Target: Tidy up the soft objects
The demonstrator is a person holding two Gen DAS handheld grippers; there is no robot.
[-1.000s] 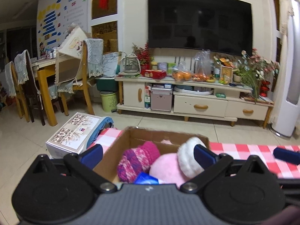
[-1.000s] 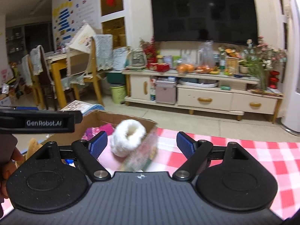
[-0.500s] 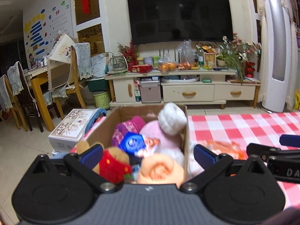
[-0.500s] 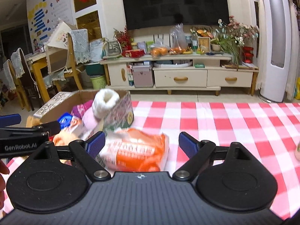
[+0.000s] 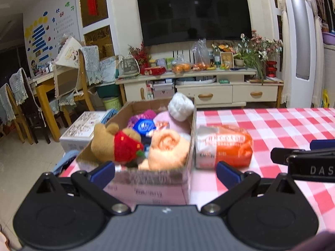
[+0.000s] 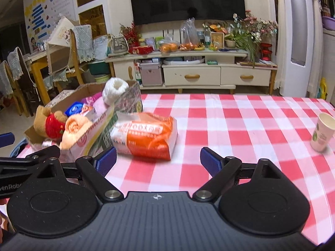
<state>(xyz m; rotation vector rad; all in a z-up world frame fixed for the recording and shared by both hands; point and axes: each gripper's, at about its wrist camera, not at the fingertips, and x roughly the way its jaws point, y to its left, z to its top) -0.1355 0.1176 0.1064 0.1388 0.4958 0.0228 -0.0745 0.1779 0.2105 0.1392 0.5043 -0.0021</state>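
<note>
Grippers first, since they fill the bottom of both frames: we've got the left gripper (image 5: 165, 172) spread wide with nothing between its fingers, sitting low center in the left view, and the right gripper (image 6: 158, 162) just as wide apart and empty in the right view. Right past the left one, at center frame, is the cardboard box (image 5: 146, 188), stuffed with soft stuff: a brown teddy bear (image 5: 114, 141) in a red top at the near left, a rolled peach towel (image 5: 167, 148) beside it, a blue ball (image 5: 143, 126) behind those, and a white fluffy thing (image 5: 181, 106) perched at the far right corner. Touching the box's right wall, an orange and white packet (image 5: 223, 146) lies flat on the red checked tablecloth (image 6: 240, 125). At the right edge of the right view we spot a paper cup (image 6: 322, 131), well apart from everything. Upper half of both frames, a TV stand (image 6: 188, 73) with a big TV (image 5: 193, 12) above it.
</note>
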